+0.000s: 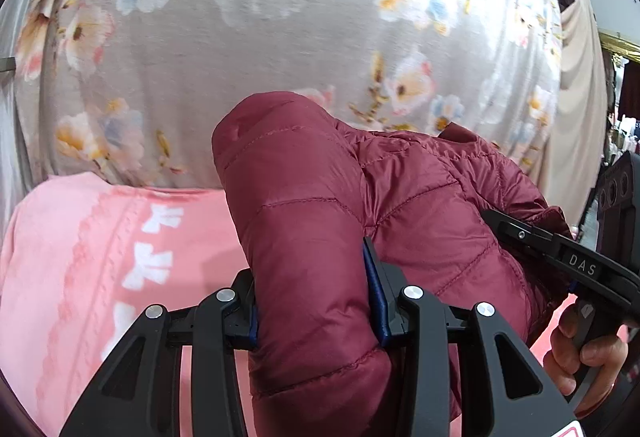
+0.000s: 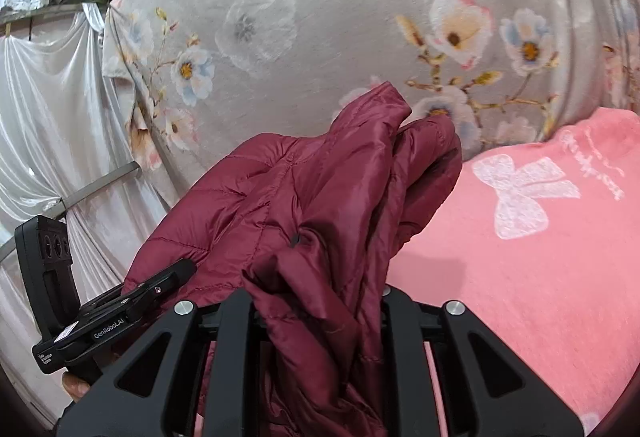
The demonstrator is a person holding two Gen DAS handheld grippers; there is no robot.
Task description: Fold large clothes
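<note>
A maroon quilted puffer jacket [image 1: 320, 197] is held up above a pink blanket [image 1: 80, 257]. My left gripper [image 1: 316, 301] is shut on a thick padded fold of it, the blue pads pressing both sides. My right gripper [image 2: 320, 317] is shut on a bunched part of the same jacket [image 2: 312, 205], whose cloth hides the fingertips. The right gripper also shows at the right edge of the left wrist view [image 1: 560, 257], and the left gripper at the lower left of the right wrist view [image 2: 120, 313]. The two grippers are close together.
A grey sheet with a flower print [image 1: 280, 37] hangs behind the jacket. The pink blanket with white bows [image 2: 520, 237] lies below. White drapes [image 2: 48, 109] hang at the left of the right wrist view, with a beige cloth [image 1: 580, 97] at the right of the left wrist view.
</note>
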